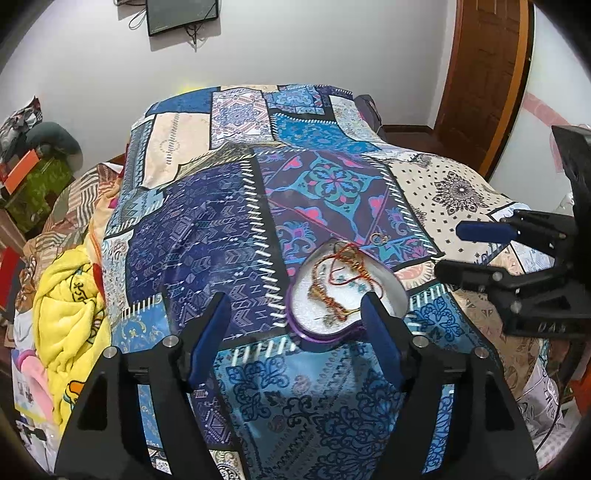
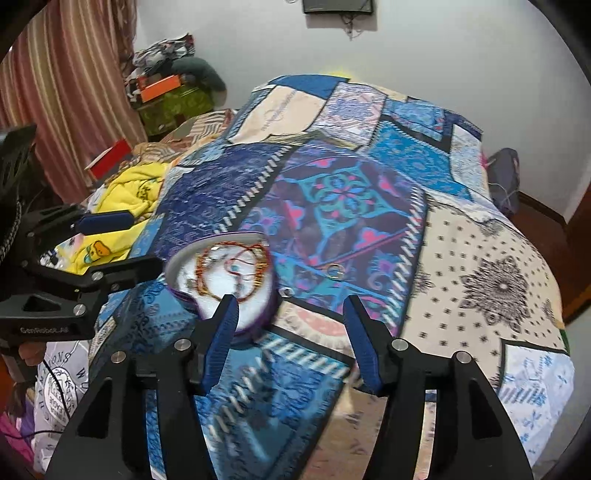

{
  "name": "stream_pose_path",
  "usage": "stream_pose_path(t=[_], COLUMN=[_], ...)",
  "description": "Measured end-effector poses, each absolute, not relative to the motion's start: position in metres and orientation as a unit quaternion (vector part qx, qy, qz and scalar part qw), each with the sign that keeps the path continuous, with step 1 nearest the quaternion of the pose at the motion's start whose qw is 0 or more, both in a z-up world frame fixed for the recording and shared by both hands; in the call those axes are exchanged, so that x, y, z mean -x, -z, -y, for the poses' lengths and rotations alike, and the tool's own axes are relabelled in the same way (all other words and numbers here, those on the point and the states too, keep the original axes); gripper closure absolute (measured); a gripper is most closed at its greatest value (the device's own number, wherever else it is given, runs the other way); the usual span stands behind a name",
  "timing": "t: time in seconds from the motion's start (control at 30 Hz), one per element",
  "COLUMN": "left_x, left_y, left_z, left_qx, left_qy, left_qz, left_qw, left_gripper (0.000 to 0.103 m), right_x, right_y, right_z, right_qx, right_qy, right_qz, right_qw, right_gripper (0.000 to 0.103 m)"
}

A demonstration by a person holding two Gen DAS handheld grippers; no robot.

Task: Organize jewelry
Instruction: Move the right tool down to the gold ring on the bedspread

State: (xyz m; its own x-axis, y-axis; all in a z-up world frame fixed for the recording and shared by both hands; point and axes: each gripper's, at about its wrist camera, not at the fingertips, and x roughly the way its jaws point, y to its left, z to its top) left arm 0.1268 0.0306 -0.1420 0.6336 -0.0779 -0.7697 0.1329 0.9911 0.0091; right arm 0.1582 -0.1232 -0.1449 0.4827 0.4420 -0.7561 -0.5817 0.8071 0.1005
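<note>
A heart-shaped jewelry box (image 1: 384, 282) with a purple rim and white lining lies open on the patterned bedspread (image 1: 207, 229). Red-gold thread bracelets (image 1: 334, 284) lie tangled inside it. It also shows in the right wrist view (image 2: 177, 264), bracelets (image 2: 236, 267) inside. A small gold ring (image 2: 335, 270) lies on the cloth just right of the box; it shows in the left wrist view (image 1: 377, 239) beyond the box. My left gripper (image 1: 297, 314) is open and empty, just before the box. My right gripper (image 2: 290, 314) is open and empty, right of the box.
A yellow blanket (image 1: 66, 310) and clutter lie off the bed's left side. A dark screen (image 1: 181, 14) hangs on the far wall. A wooden door (image 1: 484, 74) stands at the right. Striped curtains (image 2: 62, 92) hang at the left.
</note>
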Motion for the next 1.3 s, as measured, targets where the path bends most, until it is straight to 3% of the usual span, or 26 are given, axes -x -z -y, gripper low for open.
stream_pose_path(t=[0.4, 0.77, 0.83, 1.07, 1.13, 1.3], left_x=[-0.156, -0.183, -0.186, -0.196, -0.198, -0.199], left_y=[0.143, 0.143, 0.144, 0.149, 0.151, 0.153], left_z=[-0.001, -0.005, -0.006, -0.013, -0.014, -0.012], left_qx=[-0.047, -0.046, -0.047, -0.043, -0.04, -0.037], left_qy=[0.087, 0.088, 0.088, 0.086, 0.086, 0.088], left_qz=[-0.428, -0.42, -0.419, -0.422, -0.424, -0.428], left_qw=[0.898, 0.902, 0.903, 0.901, 0.901, 0.899], left_gripper=[0.03, 0.03, 0.03, 0.03, 0.03, 0.031], right_x=[-0.176, -0.214, -0.223, -0.234, -0.233, -0.231], right_y=[0.161, 0.186, 0.192, 0.207, 0.207, 0.207], right_z=[0.167, 0.141, 0.132, 0.114, 0.111, 0.112], right_qx=[0.063, 0.064, 0.074, 0.108, 0.116, 0.112], right_qy=[-0.26, -0.299, -0.308, -0.316, -0.318, -0.32], right_qz=[-0.435, -0.469, -0.476, -0.481, -0.476, -0.472], right_qw=[0.86, 0.829, 0.821, 0.811, 0.812, 0.814], right_gripper=[0.048, 0.049, 0.063, 0.075, 0.085, 0.088])
